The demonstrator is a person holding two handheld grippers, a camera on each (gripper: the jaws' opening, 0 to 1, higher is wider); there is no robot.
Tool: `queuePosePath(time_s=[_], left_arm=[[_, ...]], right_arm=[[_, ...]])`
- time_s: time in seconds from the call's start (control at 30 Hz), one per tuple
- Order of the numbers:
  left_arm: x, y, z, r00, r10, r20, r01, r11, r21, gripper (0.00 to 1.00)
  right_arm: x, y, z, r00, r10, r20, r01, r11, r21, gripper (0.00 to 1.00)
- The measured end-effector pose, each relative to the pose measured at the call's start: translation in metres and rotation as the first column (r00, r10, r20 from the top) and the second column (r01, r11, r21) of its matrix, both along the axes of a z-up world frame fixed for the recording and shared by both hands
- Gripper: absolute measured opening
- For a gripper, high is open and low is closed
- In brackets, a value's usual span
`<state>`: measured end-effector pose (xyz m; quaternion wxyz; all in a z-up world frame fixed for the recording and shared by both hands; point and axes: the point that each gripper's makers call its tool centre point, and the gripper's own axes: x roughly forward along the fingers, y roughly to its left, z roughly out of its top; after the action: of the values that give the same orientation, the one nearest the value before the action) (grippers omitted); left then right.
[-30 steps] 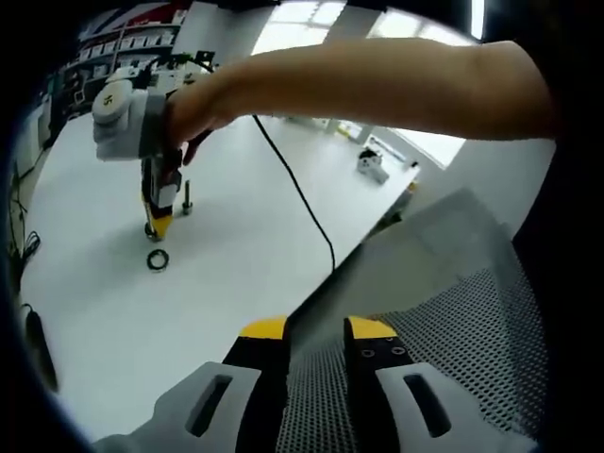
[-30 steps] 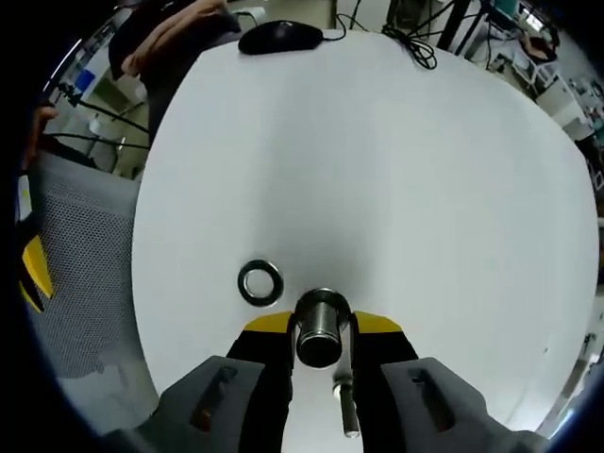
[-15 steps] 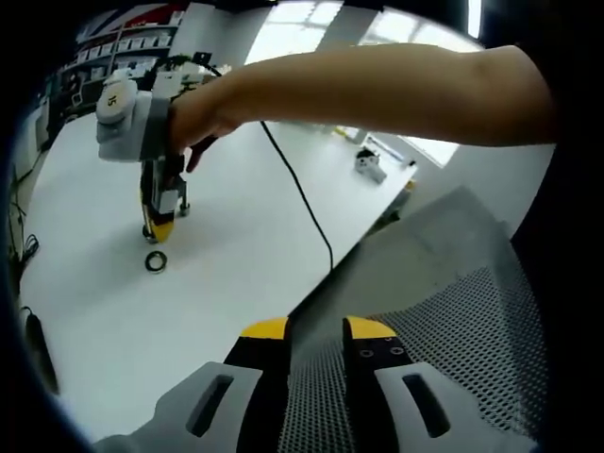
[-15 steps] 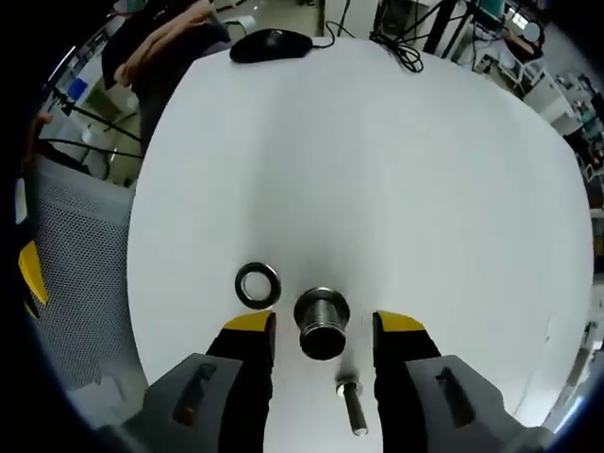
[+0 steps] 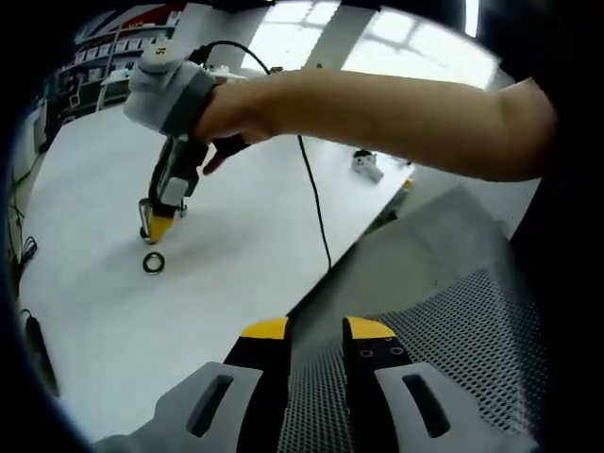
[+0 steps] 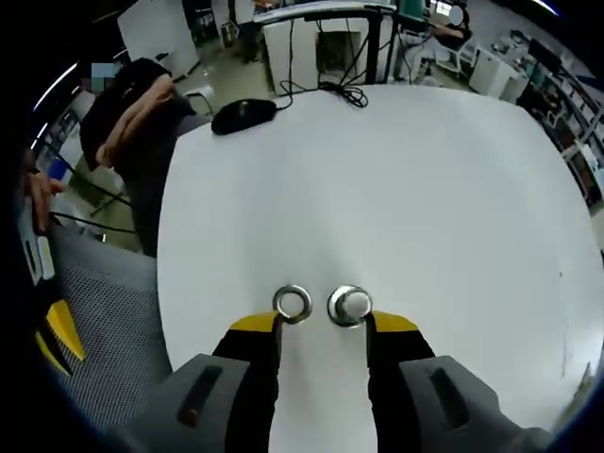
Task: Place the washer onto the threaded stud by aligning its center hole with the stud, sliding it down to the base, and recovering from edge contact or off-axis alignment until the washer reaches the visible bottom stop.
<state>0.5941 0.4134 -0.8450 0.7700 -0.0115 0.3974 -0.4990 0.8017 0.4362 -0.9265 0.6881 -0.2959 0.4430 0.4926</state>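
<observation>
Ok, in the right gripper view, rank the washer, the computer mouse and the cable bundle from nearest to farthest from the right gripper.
1. washer: lying on the white table, just ahead of the right gripper, off its left jaw tip.
2. computer mouse: near the table's far left edge.
3. cable bundle: at the table's far edge, slightly beyond the mouse.

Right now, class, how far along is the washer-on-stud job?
Done: nothing yet shows the washer seated; it lies flat on the white table, beside the upright stud, apart from it. In hand: the right gripper hovers open above both. Left: gripping, aligning and sliding the washer down.
</observation>
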Motion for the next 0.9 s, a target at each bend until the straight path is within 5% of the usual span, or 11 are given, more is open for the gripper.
queuePosePath(time_s=[0.3,0.9], left_arm=[[0.000,0.000,0.001,1.000,0.003,0.003,-0.003,1.000,-0.003,0.19],[0.002,0.001,0.001,1.000,0.011,0.001,-0.011,1.000,-0.004,0.19]], right_arm=[[-0.019,-0.008,-0.020,0.995,-0.088,-0.040,0.089,0.996,0.019,0.35],[-0.030,0.018,-0.046,0.999,-0.045,-0.020,0.046,0.999,0.020,0.34]])
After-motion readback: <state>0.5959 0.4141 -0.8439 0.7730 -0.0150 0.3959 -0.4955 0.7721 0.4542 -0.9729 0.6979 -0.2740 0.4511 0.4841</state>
